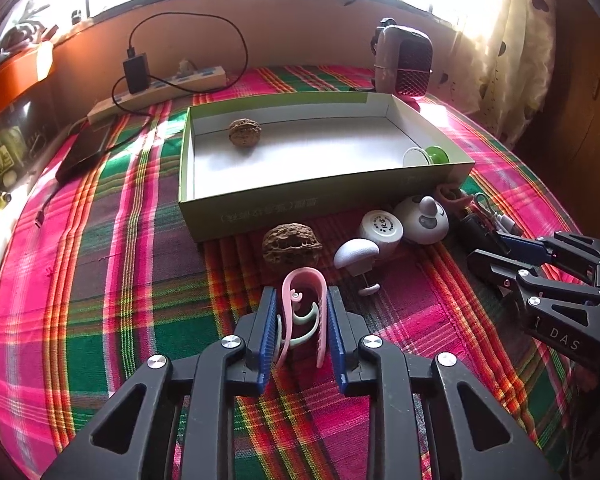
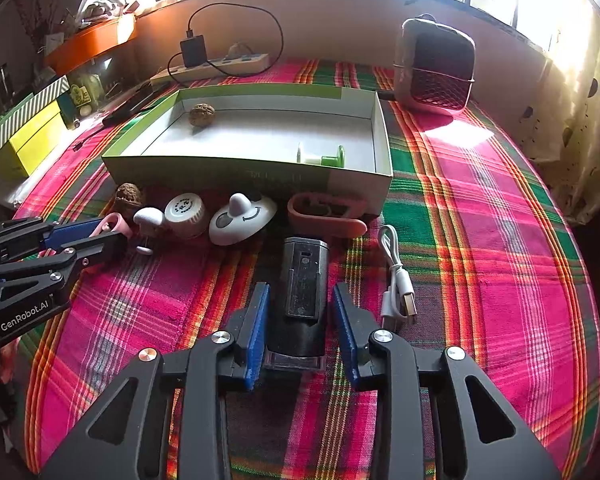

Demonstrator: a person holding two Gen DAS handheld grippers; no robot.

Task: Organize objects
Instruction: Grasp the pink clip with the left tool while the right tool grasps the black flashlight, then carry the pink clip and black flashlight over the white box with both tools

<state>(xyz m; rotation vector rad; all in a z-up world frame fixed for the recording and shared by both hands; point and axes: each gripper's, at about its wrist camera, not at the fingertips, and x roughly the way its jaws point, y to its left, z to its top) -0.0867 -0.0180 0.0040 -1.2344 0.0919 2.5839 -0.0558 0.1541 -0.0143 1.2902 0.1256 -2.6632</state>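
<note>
left gripper point(image 1: 302, 320) jaws clamping on the pink clip point(image 1: 300, 312), its long axis running along the fingers | right gripper point(image 2: 302, 324) jaws straddling the black device point(image 2: 303, 292) lengthwise, gaps showing, not pinching | open box point(image 1: 320, 190) lying straight ahead of both on the worktop

I am looking at a cloth point(image 1: 112, 264) showing a plaid of pink, green, red and orange stripes. The box point(image 1: 320, 192) is showing pale green outside and white inside. In it I am seeing 1 brown walnut point(image 1: 245, 131) and a green-and-white spool point(image 1: 426, 157). In front a second brown walnut point(image 1: 291, 244) is lying near a white cap point(image 1: 381, 231). My left gripper point(image 1: 302, 312) is showing blue pads on black arms around a pink-and-mint clip point(image 1: 302, 308). My right gripper point(image 2: 301, 316) is straddling a black device point(image 2: 303, 280) beside a white cable point(image 2: 396, 276).
</note>
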